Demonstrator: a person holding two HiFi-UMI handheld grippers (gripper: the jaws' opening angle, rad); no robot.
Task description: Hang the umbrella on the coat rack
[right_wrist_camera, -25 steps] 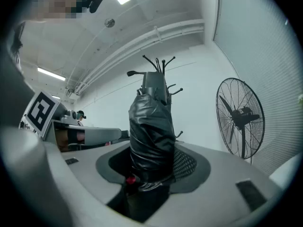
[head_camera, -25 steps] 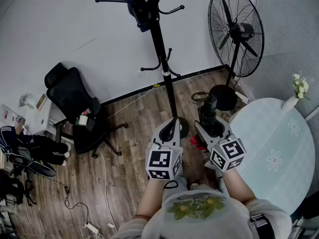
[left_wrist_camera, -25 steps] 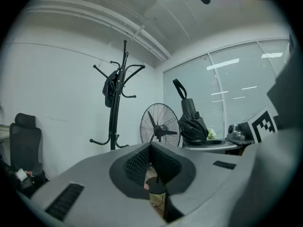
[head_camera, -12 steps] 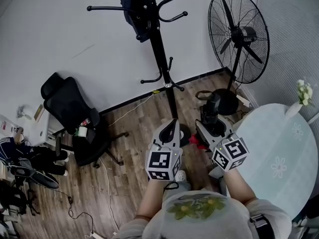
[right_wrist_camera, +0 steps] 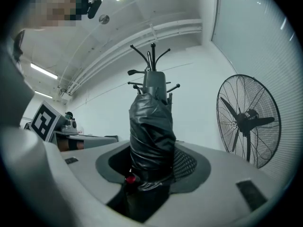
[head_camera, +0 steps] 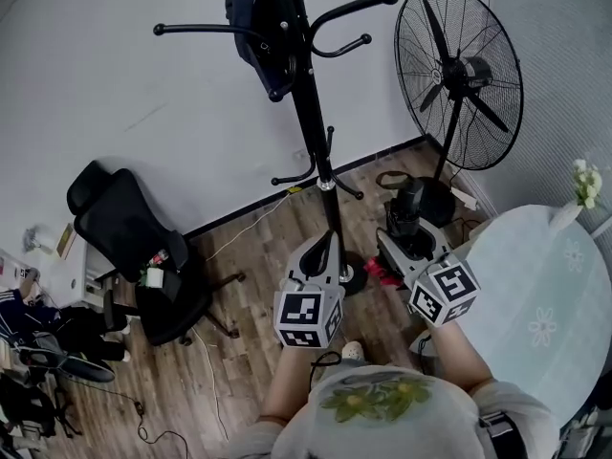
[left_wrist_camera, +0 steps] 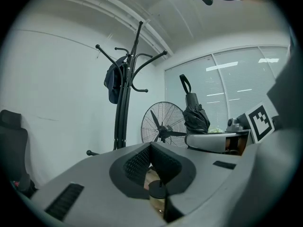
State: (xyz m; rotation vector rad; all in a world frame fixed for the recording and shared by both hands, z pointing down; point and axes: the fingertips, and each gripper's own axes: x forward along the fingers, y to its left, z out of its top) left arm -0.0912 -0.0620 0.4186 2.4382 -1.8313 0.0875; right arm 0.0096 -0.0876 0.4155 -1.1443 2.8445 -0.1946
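Umbrella (right_wrist_camera: 151,122), folded, sits clamped in the right hand-held gripper (right_wrist_camera: 151,151). Left hand-held gripper (left_wrist_camera: 150,145) is closed, empty, facing the coat rack (left_wrist_camera: 124,103).

Top centre, the coat rack (head_camera: 314,132) has free hooks (head_camera: 363,2) rightward; a dark bag (head_camera: 260,22) blocks its left, the fan (head_camera: 459,65) stands close right.
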